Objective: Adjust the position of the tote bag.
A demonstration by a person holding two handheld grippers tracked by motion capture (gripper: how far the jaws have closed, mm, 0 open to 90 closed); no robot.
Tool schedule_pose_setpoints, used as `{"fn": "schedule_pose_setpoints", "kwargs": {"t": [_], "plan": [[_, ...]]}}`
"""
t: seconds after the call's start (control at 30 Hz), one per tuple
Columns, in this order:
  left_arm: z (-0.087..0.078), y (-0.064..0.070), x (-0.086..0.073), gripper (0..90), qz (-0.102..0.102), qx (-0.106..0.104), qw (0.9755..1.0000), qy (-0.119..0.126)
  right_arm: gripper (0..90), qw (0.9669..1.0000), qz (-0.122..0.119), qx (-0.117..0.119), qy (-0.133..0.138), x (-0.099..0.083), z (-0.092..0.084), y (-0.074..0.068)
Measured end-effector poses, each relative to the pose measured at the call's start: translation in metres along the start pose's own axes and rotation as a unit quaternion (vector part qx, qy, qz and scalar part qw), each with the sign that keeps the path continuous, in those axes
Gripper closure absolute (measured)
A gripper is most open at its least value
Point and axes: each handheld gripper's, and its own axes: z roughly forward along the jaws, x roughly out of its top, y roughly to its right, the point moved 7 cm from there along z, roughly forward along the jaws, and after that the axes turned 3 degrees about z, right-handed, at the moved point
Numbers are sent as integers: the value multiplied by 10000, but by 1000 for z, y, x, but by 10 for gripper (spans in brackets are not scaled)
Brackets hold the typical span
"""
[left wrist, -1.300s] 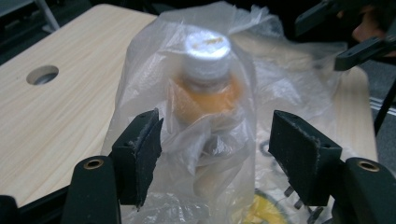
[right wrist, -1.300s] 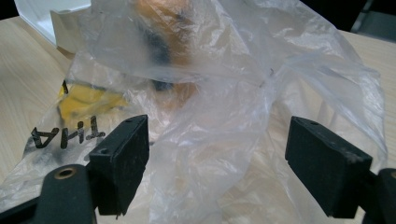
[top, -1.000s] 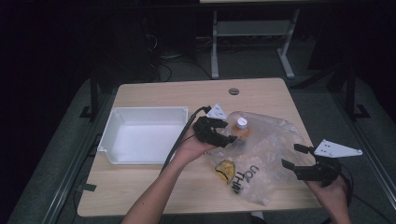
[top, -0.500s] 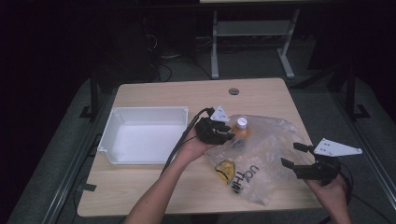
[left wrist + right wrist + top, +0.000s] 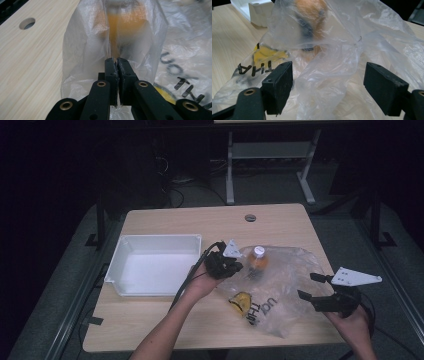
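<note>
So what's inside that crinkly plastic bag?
Inside the plastic bag stands an orange bottle with a white cap. Something yellow shows beside it; the film blurs what it is.

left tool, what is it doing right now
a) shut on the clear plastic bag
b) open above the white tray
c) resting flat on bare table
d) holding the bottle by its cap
a: in the left gripper view the left tool has its jaws closed together with a fold of the plastic bag pinched between them, the orange bottle blurred behind the film.
</note>
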Motion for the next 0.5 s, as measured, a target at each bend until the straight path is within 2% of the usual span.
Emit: {"fn": "schedule_pose_setpoints", "kwargs": {"t": [0.17, 0.23, 0.4, 0.5], "plan": [[-3, 0, -7, 885, -100, 22, 9999, 99, 250, 9999, -112, 45, -52, 8, 1, -1], [-2, 0, -11, 887, -113, -5, 9999, 50, 266, 9998, -158, 89, -53, 11, 2, -1], [4, 7, -19, 888, -114, -93, 9999, -60, 291, 9990, -324, 123, -294, 11, 8, 0], [6, 8, -22, 888, -97, -120, 9998, -106, 302, 9987, -289, 165, -385, 12, 13, 2]]}}
